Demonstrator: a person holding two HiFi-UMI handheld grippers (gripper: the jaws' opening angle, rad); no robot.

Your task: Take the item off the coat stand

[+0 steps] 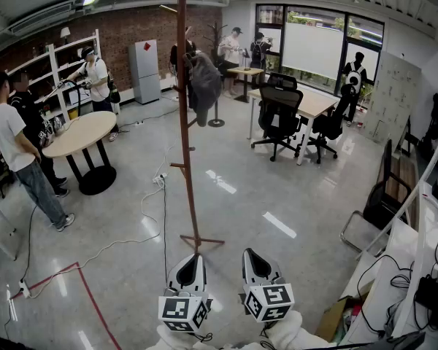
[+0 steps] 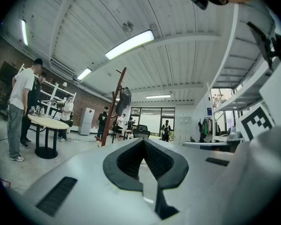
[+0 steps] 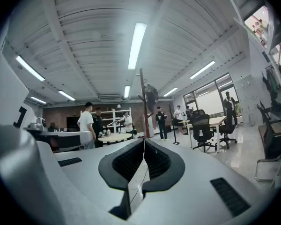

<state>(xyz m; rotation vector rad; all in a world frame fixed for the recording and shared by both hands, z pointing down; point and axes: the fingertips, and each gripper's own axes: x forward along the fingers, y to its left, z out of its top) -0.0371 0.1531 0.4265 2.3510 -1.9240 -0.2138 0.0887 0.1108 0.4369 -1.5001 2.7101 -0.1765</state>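
A tall brown wooden coat stand [image 1: 185, 130] rises from the shiny floor in the middle of the room. A dark grey garment [image 1: 203, 84] hangs from a peg near its top. Both gripper views show the stand far ahead, with the garment [image 2: 123, 100] [image 3: 151, 94] draped high on it. My left gripper [image 1: 190, 258] and right gripper [image 1: 252, 253] sit side by side low in the head view, just short of the stand's foot. Each has its jaws closed together with nothing between them.
A round table [image 1: 80, 134] with people beside it stands at the left. Desks and black office chairs [image 1: 279, 115] fill the back right. A white cable [image 1: 124, 233] trails over the floor left of the stand. Shelving and a folded chair [image 1: 379, 203] line the right side.
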